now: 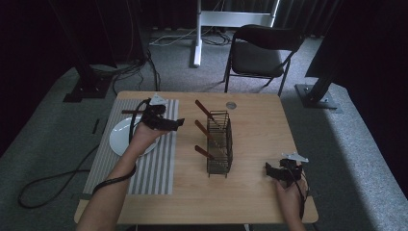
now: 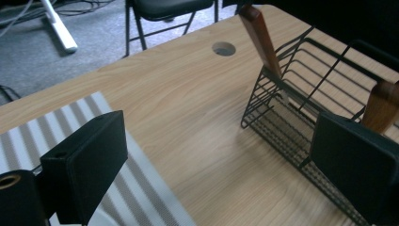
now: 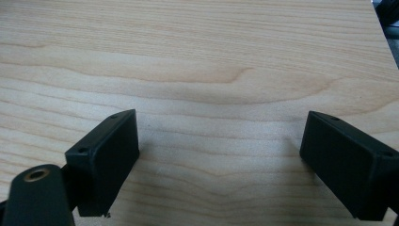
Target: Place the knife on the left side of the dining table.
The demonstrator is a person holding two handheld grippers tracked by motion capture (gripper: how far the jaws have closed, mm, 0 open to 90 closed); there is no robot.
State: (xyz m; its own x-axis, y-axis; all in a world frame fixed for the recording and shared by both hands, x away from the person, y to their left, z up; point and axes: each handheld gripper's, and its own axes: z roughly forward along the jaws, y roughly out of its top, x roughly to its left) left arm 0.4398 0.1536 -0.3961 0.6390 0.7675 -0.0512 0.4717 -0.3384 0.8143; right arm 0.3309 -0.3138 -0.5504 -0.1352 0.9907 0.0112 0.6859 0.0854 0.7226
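While both hands sit at the worktop (image 1: 260,120), neither pair of tongs has hold of anything. Left tongs (image 1: 179,122) are at centre-left of the high view, above the right edge of the grey striped placemat (image 1: 159,168), pointing toward the black wire basket (image 1: 220,144). In the left gripper view the jaws stand wide apart w/ bare wood between them; the basket is at frame right, partly behind the right jaw, near but not touching as far as I can tell.

Basket sits mid-frame in the high view, long axis running up-down. Three wooden-handled utensils (image 1: 204,110) stick out of it, handles leaning toward upper left; what kind of utensils can't be told. Left gripper view shows one handle (image 2: 259,37) rising at top centre and another at far right.

White plate (image 1: 120,137) lies on the placemat, left of the left hand (image 1: 144,137), partly under the forearm.

Right tongs (image 1: 267,169) are at lower right of the high view, well apart from the basket, low over bare worktop. Right gripper view: jaws wide apart, wood grain between.
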